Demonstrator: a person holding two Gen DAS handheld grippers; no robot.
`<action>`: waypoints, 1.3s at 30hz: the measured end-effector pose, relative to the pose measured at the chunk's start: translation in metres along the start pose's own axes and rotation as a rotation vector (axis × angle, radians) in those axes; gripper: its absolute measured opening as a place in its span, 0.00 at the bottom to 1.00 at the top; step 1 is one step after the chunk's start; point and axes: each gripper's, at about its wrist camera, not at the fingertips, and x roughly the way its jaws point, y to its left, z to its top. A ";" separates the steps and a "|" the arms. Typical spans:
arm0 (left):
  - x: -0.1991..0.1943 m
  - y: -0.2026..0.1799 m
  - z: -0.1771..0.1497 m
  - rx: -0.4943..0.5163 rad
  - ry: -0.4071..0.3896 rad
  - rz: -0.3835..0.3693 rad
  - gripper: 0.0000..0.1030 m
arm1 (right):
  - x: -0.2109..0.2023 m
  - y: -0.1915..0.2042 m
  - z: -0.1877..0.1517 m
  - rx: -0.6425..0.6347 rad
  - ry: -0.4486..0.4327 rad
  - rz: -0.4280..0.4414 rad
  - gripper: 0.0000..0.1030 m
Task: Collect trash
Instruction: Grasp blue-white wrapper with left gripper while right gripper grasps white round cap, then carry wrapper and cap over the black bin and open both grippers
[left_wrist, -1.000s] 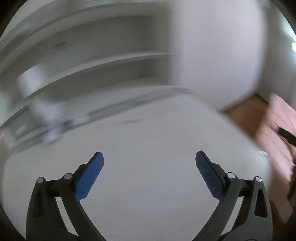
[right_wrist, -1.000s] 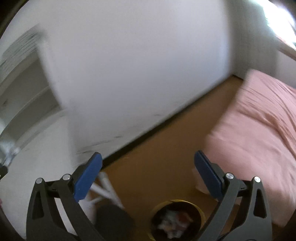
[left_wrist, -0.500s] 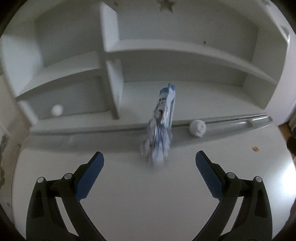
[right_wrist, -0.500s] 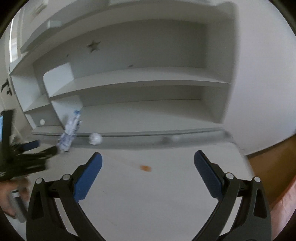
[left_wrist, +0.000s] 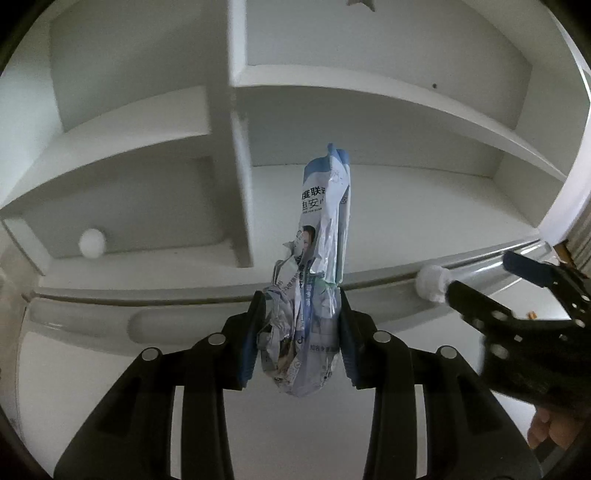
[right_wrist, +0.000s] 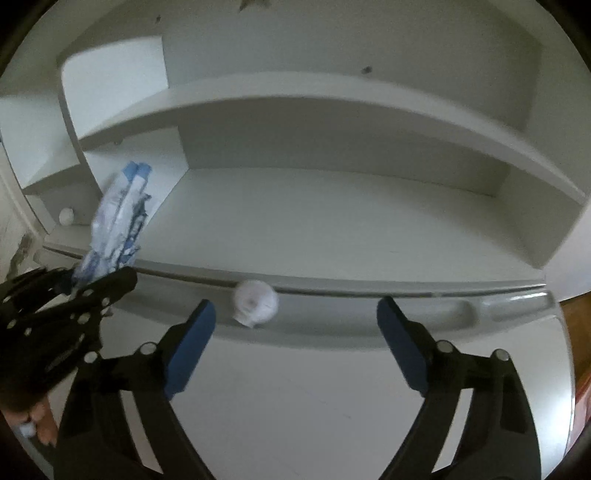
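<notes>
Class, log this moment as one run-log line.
left gripper: shut on crumpled wrapper | right gripper: open, approaching paper ball | desk

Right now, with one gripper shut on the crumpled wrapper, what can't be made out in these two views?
- Crumpled blue-and-white printed plastic wrapper: its sides are hidden by the left gripper's blue pads in the left wrist view; blurred in the right wrist view.
- Small white paper ball: motion-blurred in the right wrist view; partly covered by the right gripper in the left.
- Tiny orange scrap on the white desk: too small to identify.
</notes>
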 end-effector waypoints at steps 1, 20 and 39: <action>-0.001 0.002 -0.002 -0.006 0.005 0.000 0.36 | 0.005 0.001 0.002 0.014 0.019 0.000 0.74; 0.020 0.033 0.017 -0.058 0.051 -0.041 0.36 | 0.009 0.019 0.003 0.038 0.036 0.026 0.29; -0.017 -0.013 0.004 0.067 0.018 -0.092 0.36 | -0.073 -0.057 -0.036 0.118 -0.054 0.022 0.29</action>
